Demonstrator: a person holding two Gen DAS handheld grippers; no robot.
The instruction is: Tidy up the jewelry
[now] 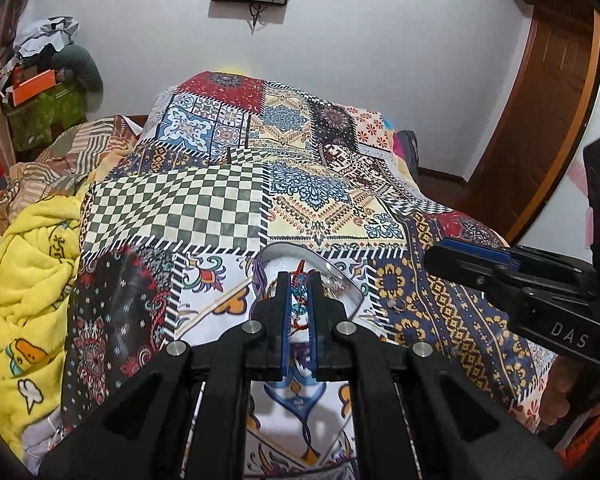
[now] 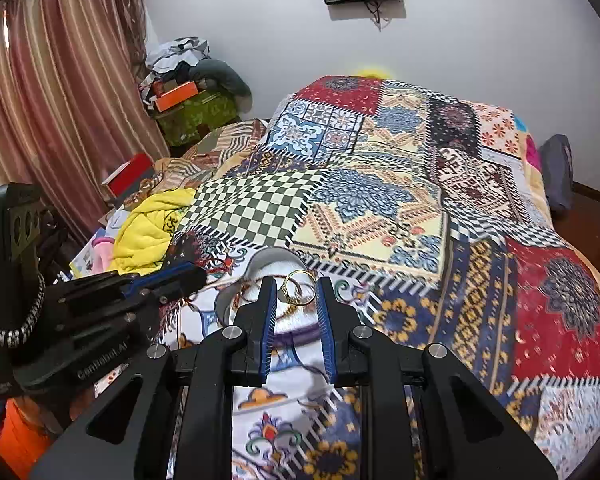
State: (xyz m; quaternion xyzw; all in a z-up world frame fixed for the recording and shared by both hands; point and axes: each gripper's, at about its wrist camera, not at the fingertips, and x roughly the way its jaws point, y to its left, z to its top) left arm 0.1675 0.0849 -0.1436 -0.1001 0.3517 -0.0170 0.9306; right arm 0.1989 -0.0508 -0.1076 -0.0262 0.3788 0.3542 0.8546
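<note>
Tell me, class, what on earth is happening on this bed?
A person is sorting jewelry with a handheld gripper in each hand. The left gripper is shut on a red and blue beaded bracelet. The right gripper pinches a gold ring. Both are just above a round clear dish on the patchwork bedspread.

My left gripper (image 1: 299,280) pinches a beaded bracelet (image 1: 300,300) of turquoise beads on red cord, hanging between the closed pads above the near edge of a round clear dish (image 1: 342,270) lined in white. My right gripper (image 2: 296,292) holds a thin gold bangle (image 2: 300,288), its ring standing tilted between the narrow-set pads, over the same dish (image 2: 260,260) on the patterned bedspread.
</note>
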